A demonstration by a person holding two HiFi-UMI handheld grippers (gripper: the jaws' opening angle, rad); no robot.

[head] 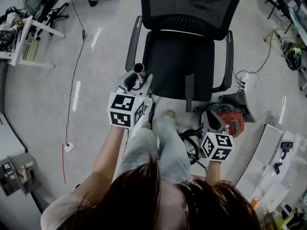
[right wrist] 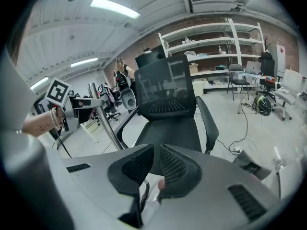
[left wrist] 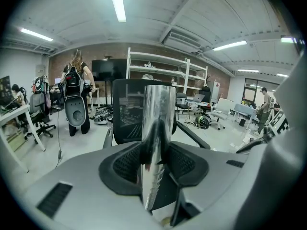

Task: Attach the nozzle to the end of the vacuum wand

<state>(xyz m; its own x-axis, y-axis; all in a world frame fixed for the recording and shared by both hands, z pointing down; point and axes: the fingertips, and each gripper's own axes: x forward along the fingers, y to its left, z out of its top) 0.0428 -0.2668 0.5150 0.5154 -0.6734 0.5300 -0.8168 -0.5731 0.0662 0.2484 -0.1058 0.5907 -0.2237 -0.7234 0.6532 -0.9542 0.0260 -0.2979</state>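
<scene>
On the left, a thin black cable (head: 73,87) trails over the glossy pale floor (head: 43,95) to a small white socket block (head: 69,147). The left gripper (left wrist: 156,163) has its ribbed black jaws clenched on the vacuum wand (left wrist: 159,110), a smooth, mirror-bright metal tube. The wand stands up between the jaws, and the head view shows its round open end at the top. Each grey plastic gripper carries a cube printed with black-and-white square markers; no writing can be read anywhere.

Beyond the wand stands a black office chair (head: 184,56) with a mesh back, a padded seat and curved armrests. The right gripper (right wrist: 154,169) is lower, beside the person's knee, with its jaws pressed together on nothing. Just past it on the floor is a red and grey vacuum body (head: 229,119). Next to that lies a dark wedge-shaped piece (head: 238,101); whether it is the nozzle cannot be told.
</scene>
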